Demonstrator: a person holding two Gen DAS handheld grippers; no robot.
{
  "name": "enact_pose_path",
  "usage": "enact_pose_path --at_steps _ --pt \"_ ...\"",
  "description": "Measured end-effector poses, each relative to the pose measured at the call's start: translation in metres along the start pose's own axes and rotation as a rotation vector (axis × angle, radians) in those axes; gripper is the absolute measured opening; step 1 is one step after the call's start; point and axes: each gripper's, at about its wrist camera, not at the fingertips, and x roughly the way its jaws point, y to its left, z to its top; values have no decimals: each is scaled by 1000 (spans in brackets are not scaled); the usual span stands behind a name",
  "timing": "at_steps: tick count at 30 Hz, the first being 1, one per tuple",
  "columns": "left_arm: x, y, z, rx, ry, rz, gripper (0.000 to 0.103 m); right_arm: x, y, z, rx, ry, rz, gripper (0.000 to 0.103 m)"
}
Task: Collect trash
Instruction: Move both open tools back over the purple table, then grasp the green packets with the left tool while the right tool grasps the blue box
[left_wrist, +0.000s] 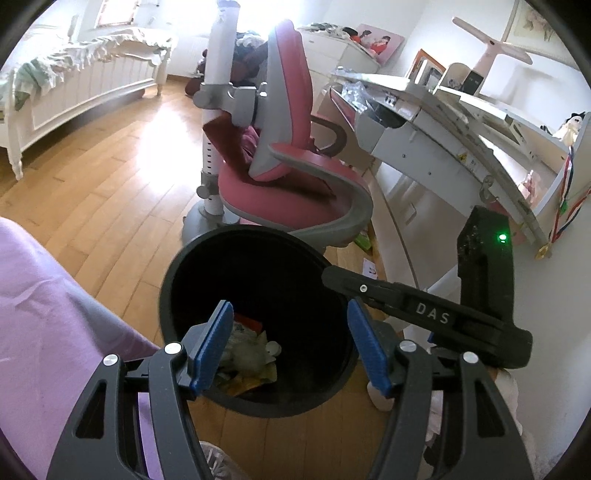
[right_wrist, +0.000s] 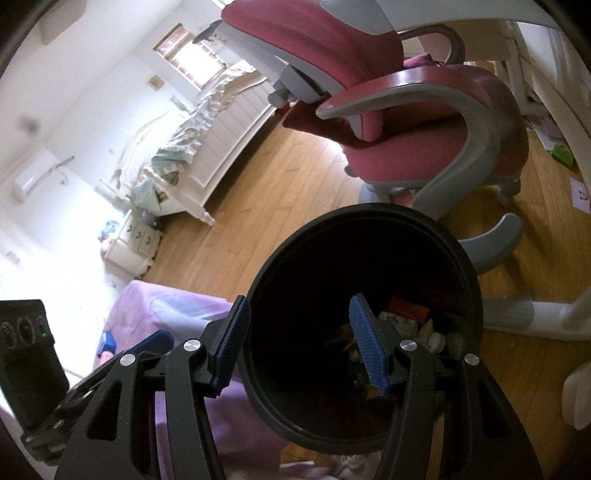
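Left tongs (left_wrist: 291, 343) and right tongs (right_wrist: 301, 347) both gape empty over round black plastic bin (left_wrist: 177, 280) on wooden floor (left_wrist: 110, 206); crumpled wrappers (left_wrist: 251, 354) inside.

— What sort of room is it?
— A bedroom with a warm wooden plank floor (left_wrist: 110, 173), a white panelled bed (left_wrist: 85, 88), a pink-and-grey swivel chair (left_wrist: 291, 158) and a white desk (left_wrist: 436, 122).
— The light?
— Bright daylight from a window (right_wrist: 190, 55) above the bed.

Both wrist views close above, angled down, sharing black bin (left_wrist: 258, 266) (right_wrist: 365, 258)
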Motion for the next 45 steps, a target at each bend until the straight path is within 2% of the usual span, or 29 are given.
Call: enact_pose_path --at_steps 1,3,4,5,6,7,9,13,16,17,18,20,25,27,31,37,40,43,45 --pt "-7 1 -1 2 -9 7 65 0 2 0 -5 2 4 57" --pt "-21 3 -5 7 -26 31 78 0 8 -1 -17 7 21 57" --pt "-32 5 -8 9 -46 52 79 0 13 -2 -31 11 43 59" --pt "-40 7 -10 11 -58 67 79 0 19 -3 -49 18 65 76" --pt "-48 9 -12 13 -66 81 79 0 24 -4 -60 18 78 83" --pt "-61 14 -16 7 -79 112 79 -2 31 -6 -77 5 99 87" --pt "-77 22 -20 -14 -98 156 79 -4 46 -10 -112 3 130 87" --pt "-129 52 -39 -111 -165 309 79 0 78 -16 -173 39 182 91" --pt "-174 76 -58 -179 -238 493 79 4 105 -25 -226 72 215 94" --pt "-187 84 -64 -201 -255 532 79 7 115 -28 -249 90 221 96" --pt "-200 92 -71 -225 -267 569 84 10 125 -32 -273 109 224 97" --pt "-225 112 -88 -291 -275 649 89 16 149 -40 -333 154 230 97" --pt "-273 157 -133 -490 -268 818 89 29 219 -65 -527 233 263 98" --pt "-281 171 -146 -558 -249 843 89 34 254 -78 -629 262 282 98" --pt "-282 190 -173 -660 -198 801 89 42 316 -100 -802 280 303 98" --pt "-281 193 -180 -671 -187 775 89 80 402 -129 -984 290 280 97" --pt "-279 197 -184 -681 -176 773 89 114 438 -135 -1008 325 256 85" --pt "-274 200 -187 -686 -159 764 88 158 466 -139 -1022 369 186 73" --pt "-273 201 -189 -678 -155 767 88 184 478 -143 -1017 401 154 69"
